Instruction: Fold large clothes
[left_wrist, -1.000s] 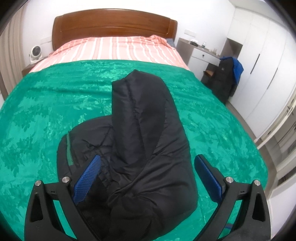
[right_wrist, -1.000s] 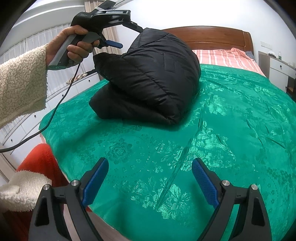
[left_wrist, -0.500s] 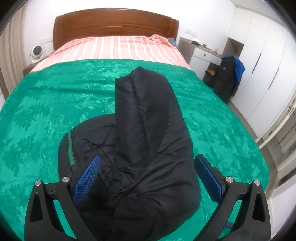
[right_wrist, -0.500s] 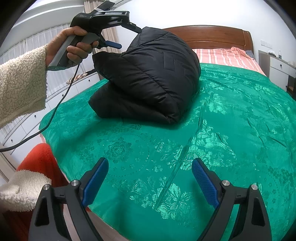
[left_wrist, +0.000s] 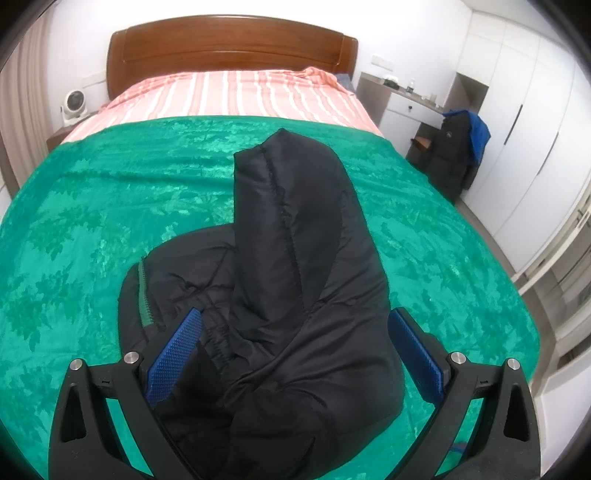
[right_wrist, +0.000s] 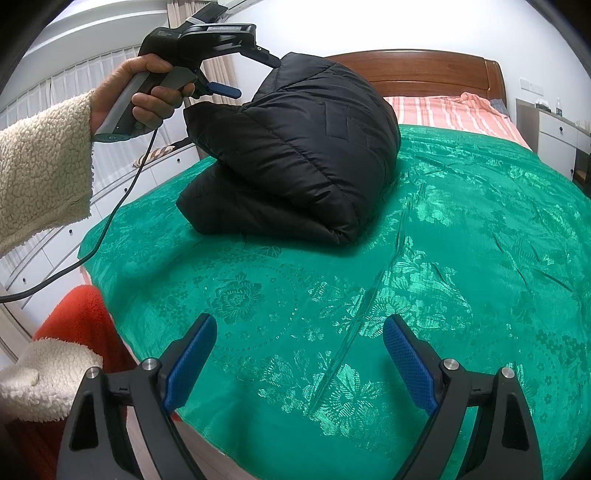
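jacket (left_wrist: 295, 266) folded, both grippers wide — empty

We get bright, even indoor light in both views, no hard shadows. The green bedspread (right_wrist: 424, 258) throws shiny glare off its woven pattern, strongest on the right wrist view. The black jacket (left_wrist: 295, 277) eats detail and goes nearly flat. Heavy fisheye bending at the edges, dark corners, slight softness toward the far wall (left_wrist: 406, 33). No motion blur.
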